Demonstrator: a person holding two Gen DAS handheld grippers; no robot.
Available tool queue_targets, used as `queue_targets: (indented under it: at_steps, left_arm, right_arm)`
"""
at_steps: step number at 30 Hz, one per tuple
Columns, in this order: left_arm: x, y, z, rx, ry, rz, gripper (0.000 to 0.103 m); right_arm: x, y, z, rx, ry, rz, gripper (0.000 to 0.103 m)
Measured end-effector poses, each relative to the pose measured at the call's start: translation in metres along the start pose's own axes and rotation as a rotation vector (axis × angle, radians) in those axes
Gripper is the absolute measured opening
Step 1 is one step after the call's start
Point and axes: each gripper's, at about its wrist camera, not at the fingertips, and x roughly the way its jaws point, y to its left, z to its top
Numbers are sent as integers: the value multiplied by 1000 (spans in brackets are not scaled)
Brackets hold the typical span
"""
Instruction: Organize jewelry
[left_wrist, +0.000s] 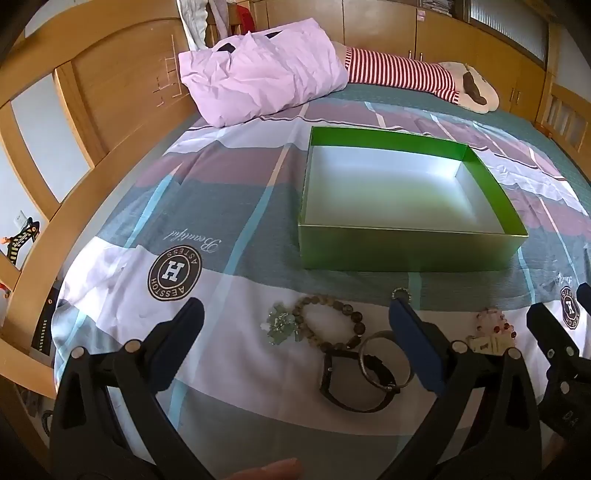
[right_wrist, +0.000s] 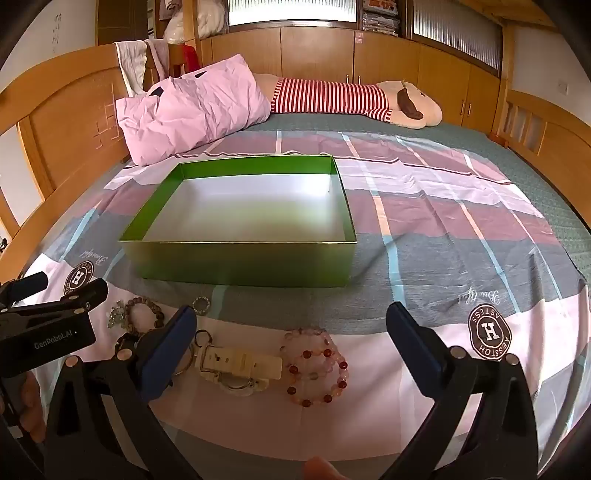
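Observation:
An empty green box (left_wrist: 406, 254) (right_wrist: 243, 264) sits on the bed. Jewelry lies in front of it. In the left wrist view I see a brown bead bracelet (left_wrist: 332, 325), a green stone piece (left_wrist: 280, 325), dark bangles (left_wrist: 376, 365) and a small ring (left_wrist: 401, 293). In the right wrist view I see a pink and red bead bracelet (right_wrist: 317, 365) and a cream watch (right_wrist: 240, 365). My left gripper (left_wrist: 295, 314) is open above the brown bracelet. My right gripper (right_wrist: 291, 317) is open above the watch and pink bracelet. Both are empty.
A pink pillow (right_wrist: 192, 107) and a striped plush toy (right_wrist: 351, 98) lie at the head of the bed. A wooden bed frame (left_wrist: 92, 177) runs along the left. The patterned sheet (right_wrist: 461, 229) stretches out to the right of the box.

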Motion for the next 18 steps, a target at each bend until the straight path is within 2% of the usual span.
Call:
queue_targets:
  at_steps: [18]
  left_arm:
    - [1,-4,-1,5,-6,6,101]
  right_arm:
    - [-2,3,-1,-16,1,3,102]
